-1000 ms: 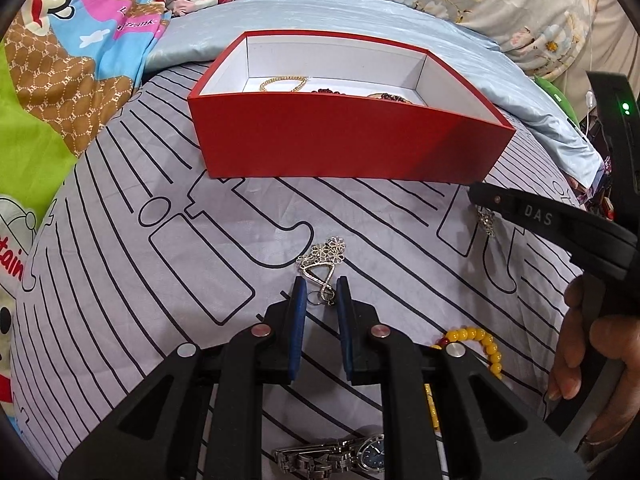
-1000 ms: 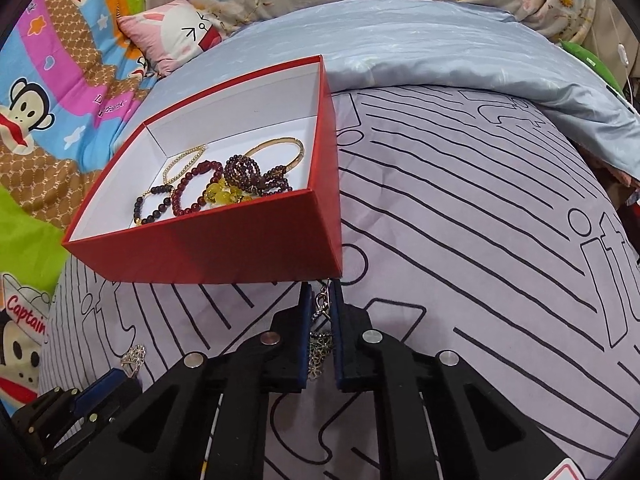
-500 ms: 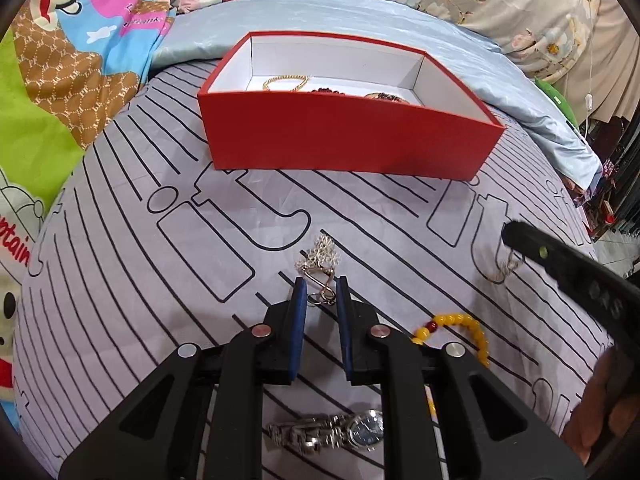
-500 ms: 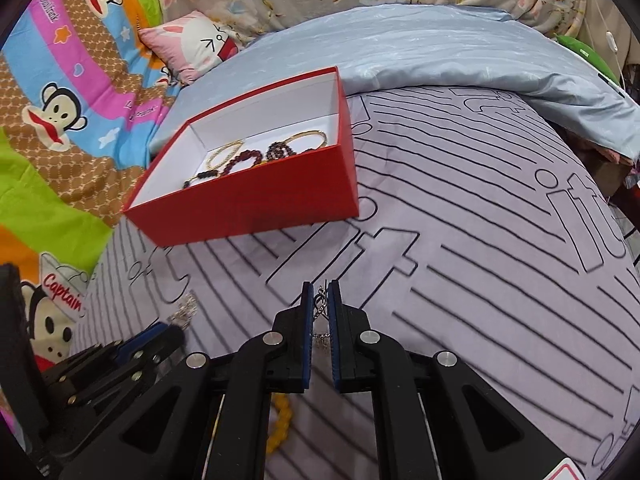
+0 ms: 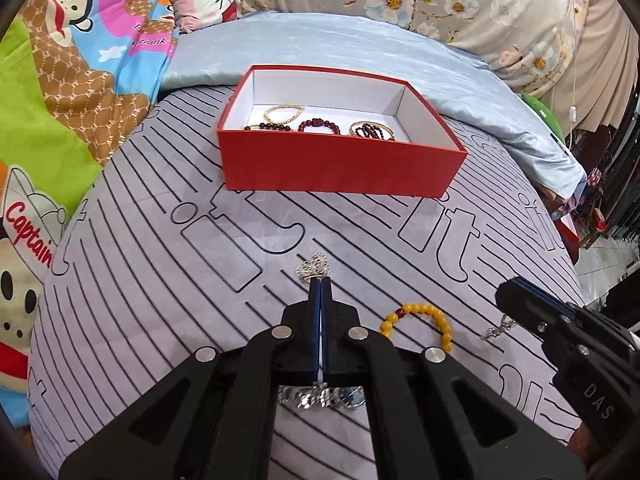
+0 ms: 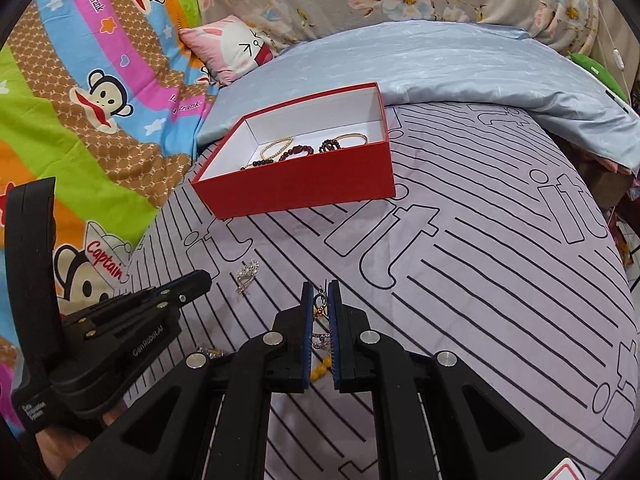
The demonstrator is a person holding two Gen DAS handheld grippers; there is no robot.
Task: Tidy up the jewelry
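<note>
A red box [image 5: 340, 168] with a white inside holds several bracelets; it also shows in the right wrist view [image 6: 304, 184]. My left gripper [image 5: 320, 280] is shut on a silver necklace [image 5: 314, 269] lying on the striped bedsheet. My right gripper [image 6: 320, 292] is shut on a silver chain [image 6: 320, 304], which hangs from it in the left wrist view [image 5: 498, 326]. A yellow bead bracelet [image 5: 420, 316] lies between the grippers. A silver watch [image 5: 320, 396] lies under the left gripper.
The grey striped sheet [image 6: 480, 280] covers the bed. A light blue pillow [image 5: 360, 48] lies behind the box. A monkey-print quilt [image 6: 80, 100] is at the left. The bed edge drops off at the right.
My left gripper has closed on the silver necklace. Both grippers have drawn back from the box, and the right one now holds its chain low beside the yellow bracelet.
</note>
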